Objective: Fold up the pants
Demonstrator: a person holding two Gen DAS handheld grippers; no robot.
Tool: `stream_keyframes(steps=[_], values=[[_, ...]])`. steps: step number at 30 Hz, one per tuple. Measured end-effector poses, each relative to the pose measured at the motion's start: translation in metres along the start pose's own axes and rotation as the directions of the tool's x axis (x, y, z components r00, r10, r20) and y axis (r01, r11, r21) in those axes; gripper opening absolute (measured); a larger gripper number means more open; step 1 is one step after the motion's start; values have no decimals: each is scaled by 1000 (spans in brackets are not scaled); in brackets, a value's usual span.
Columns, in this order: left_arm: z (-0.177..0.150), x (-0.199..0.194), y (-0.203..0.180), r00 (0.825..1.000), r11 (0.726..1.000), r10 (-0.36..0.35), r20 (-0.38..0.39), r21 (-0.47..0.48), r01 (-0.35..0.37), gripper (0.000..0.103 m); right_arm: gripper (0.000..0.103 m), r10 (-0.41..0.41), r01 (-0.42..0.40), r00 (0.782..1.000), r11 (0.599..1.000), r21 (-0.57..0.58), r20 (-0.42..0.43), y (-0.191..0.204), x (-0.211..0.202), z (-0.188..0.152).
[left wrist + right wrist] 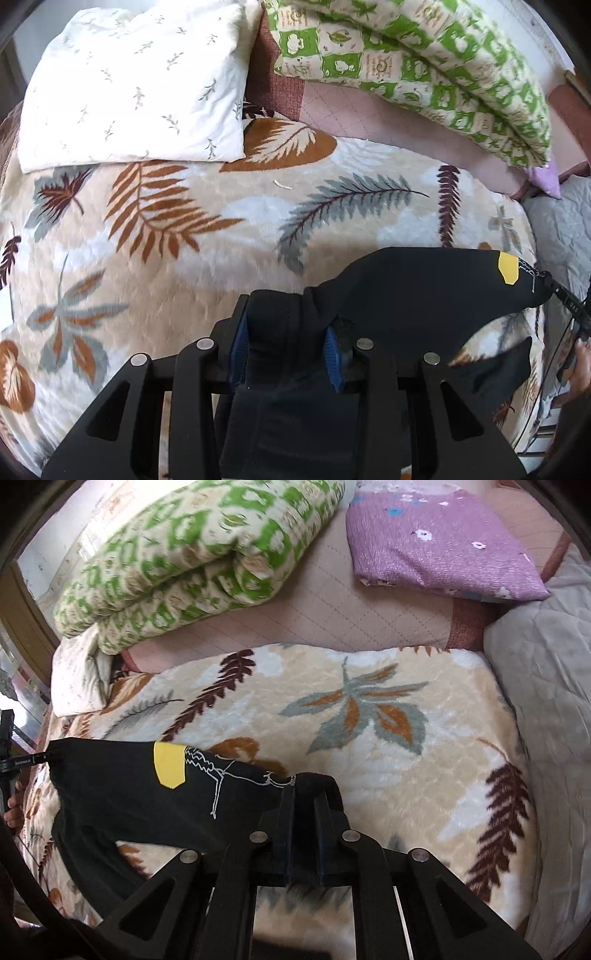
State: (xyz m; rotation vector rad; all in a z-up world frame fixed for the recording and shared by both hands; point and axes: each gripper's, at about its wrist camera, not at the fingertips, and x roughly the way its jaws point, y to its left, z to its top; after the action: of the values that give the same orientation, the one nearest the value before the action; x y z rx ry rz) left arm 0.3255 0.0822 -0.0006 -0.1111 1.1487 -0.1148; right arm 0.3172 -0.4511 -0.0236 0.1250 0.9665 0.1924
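Observation:
Black pants (424, 288) with a yellow patch (508, 267) hang stretched between my two grippers above a leaf-patterned blanket (184, 236). My left gripper (286, 343) is shut on a thick bunch of the black fabric between its blue pads. In the right wrist view the pants (129, 790) stretch to the left, with the yellow patch (169, 764) and white line print showing. My right gripper (304, 805) is shut on the pants' edge. The other gripper shows at the far edge of each view (569, 306) (9, 753).
A white pillow (136, 85) lies at the blanket's far left. A green-and-cream folded quilt (424, 62) (192, 561) and a purple floral pillow (439, 542) lie on the pink mattress behind. A grey quilted cover (546, 672) borders the blanket's right side.

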Motion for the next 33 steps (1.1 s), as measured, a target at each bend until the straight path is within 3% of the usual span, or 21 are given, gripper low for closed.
stream_keyframes(steps=[9, 20, 23, 27, 33], values=[[-50, -26, 9, 999, 999, -29, 21, -23, 30, 33, 9, 26, -26, 999, 1000, -5, 35, 6, -38, -52], [-125, -20, 29, 997, 995, -62, -38, -78, 59, 32, 9, 60, -60, 998, 998, -6, 19, 10, -61, -128], [-142, -15, 36, 997, 996, -50, -62, -79, 45, 32, 9, 61, -60, 998, 998, -9, 15, 12, -65, -145], [-160, -6, 47, 995, 997, 20, -95, -68, -27, 32, 9, 42, -42, 999, 999, 2, -11, 11, -64, -161], [-168, -3, 64, 990, 995, 50, -129, -79, -60, 32, 17, -2, 3, 1000, 999, 49, -24, 4, -68, -182]])
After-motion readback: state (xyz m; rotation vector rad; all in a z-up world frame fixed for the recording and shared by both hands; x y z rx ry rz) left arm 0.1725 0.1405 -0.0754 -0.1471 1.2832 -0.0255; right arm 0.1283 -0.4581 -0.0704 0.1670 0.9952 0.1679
